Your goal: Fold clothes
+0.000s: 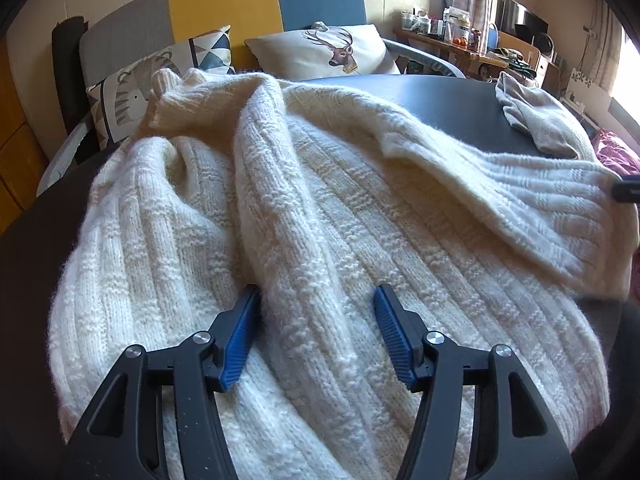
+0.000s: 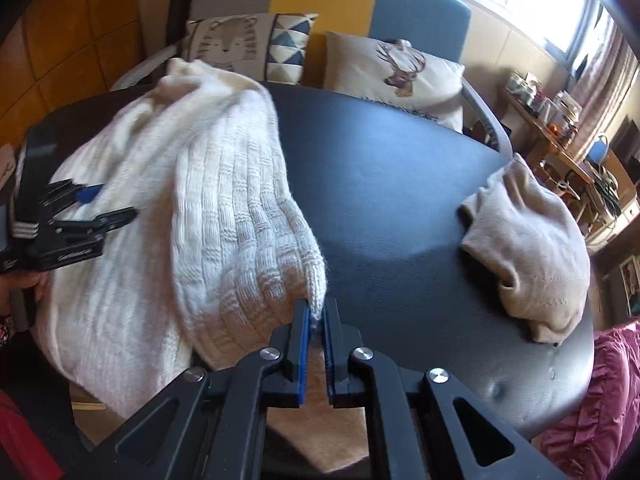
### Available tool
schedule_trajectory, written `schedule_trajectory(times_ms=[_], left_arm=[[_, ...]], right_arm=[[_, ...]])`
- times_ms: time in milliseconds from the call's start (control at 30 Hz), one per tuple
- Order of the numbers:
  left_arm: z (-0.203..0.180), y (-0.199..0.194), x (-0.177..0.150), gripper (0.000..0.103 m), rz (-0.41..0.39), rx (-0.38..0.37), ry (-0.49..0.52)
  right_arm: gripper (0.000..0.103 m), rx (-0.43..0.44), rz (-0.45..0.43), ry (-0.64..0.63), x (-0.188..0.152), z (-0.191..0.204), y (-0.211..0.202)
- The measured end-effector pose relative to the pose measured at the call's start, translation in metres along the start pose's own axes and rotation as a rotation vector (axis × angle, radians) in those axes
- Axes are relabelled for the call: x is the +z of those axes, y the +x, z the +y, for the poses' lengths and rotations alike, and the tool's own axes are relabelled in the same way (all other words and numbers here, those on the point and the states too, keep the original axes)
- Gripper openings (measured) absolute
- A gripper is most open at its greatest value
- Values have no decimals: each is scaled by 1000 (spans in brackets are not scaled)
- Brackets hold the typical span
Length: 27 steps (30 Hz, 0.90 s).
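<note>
Fingers first: my right fingers (image 2: 316,312) are clenched on the ribbed cuff of the cream sweater (image 2: 192,216), the knit edge pinched between the blue pads (image 2: 305,344) and raised off the surface (image 2: 384,184). From that pinch the sleeve hangs back in a broad fold toward the rest of the sweater, which lies in a heap on the left part of the dark round surface.

My left fingers (image 1: 316,300) are released, spread wide and pointing down at the sweater (image 1: 320,208). A thick ridge of knit runs up between the two blue pads (image 1: 240,340); whether either pad touches it I cannot tell. In the right wrist view this same tool (image 2: 94,204) shows at the left edge, low over the sweater's body, its pads apart.

Seen from the left wrist, the sweater covers most of the near surface (image 1: 440,100), with one sleeve stretched out to the right and the collar end bunched at the far side.

A beige garment (image 2: 528,248) lies crumpled near the right rim of the surface, well apart from the sweater. Beyond the surface stands a sofa with a deer cushion (image 2: 396,68) and a patterned cushion (image 2: 248,44).
</note>
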<state>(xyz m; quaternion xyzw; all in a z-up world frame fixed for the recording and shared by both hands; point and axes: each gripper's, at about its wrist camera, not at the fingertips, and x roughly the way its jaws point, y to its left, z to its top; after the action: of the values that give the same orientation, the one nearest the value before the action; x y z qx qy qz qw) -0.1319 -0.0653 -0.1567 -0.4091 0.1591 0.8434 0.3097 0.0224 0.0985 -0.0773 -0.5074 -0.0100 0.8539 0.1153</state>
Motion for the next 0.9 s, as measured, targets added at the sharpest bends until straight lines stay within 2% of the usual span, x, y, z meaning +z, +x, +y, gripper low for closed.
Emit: schedule_trajectory(times_ms=[200,433,667,900], left_arm=[[1,0,0,62,-1,-4,0],[1,-1,-1,62,-4,-10,1],[3,-1,-2,63,-6,-15,0],[3,0,-2,63,-7,-18,0]], right_arm=[[5,-86,24,-35,7,-19,13],[5,-175,11,-44,29,-48,13],[5,-221,0,-23,53,-69,21],[5,-258,2,-21,73,-82,46]])
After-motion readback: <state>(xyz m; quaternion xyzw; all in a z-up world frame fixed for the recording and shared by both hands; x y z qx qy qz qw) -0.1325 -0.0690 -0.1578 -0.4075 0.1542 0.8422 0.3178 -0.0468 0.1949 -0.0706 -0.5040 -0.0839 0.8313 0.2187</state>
